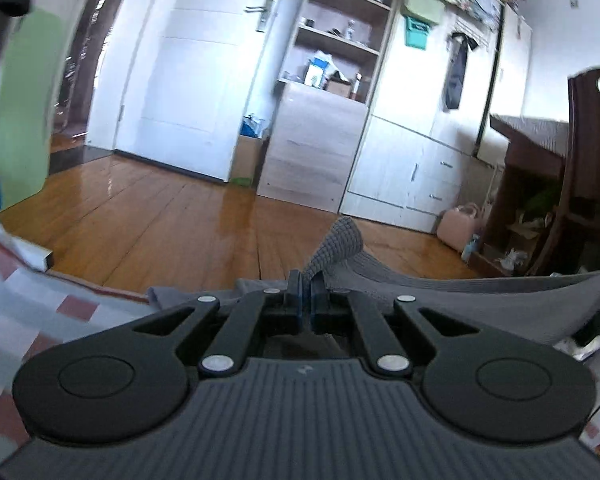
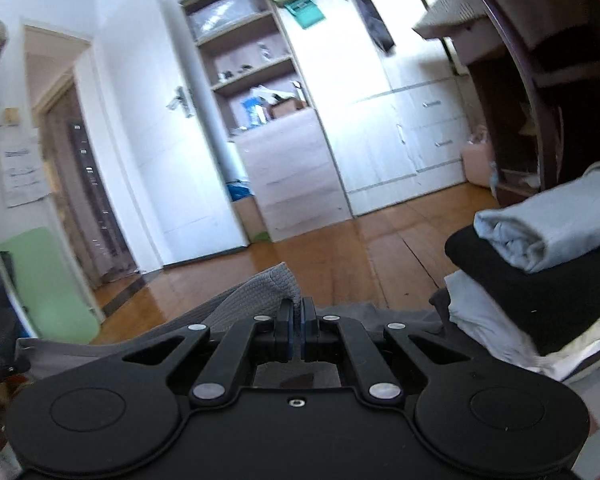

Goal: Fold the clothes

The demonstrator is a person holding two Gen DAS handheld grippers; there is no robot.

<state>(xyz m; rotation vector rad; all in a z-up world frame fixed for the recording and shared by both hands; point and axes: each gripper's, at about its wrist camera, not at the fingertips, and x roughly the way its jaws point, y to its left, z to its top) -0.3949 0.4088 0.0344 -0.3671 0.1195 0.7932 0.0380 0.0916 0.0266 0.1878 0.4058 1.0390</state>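
1. At six o'clock in the left wrist view, the left gripper [image 1: 305, 280] has its jaws closed on a corner of the grey waffle-knit garment [image 1: 340, 240], which pokes up past the fingertips toward twelve and trails off toward three o'clock.
2. At six o'clock in the right wrist view, the right gripper [image 2: 297, 307] is likewise clamped on another corner of the same garment [image 2: 260, 292], the cloth bunching toward ten o'clock.
3. Between the two grips the fabric hangs lifted, above a checked cloth [image 1: 16, 312] at eight o'clock in the left view.
4. A stack of folded clothes [image 2: 540, 264] sits at three o'clock in the right view, close beside the held cloth.
5. Risks, as a judgement: only a little fabric is pinched, so a quick pull could slip a corner free; uneven tension between the hands could skew the fold; a swing toward three o'clock could knock the stack over.
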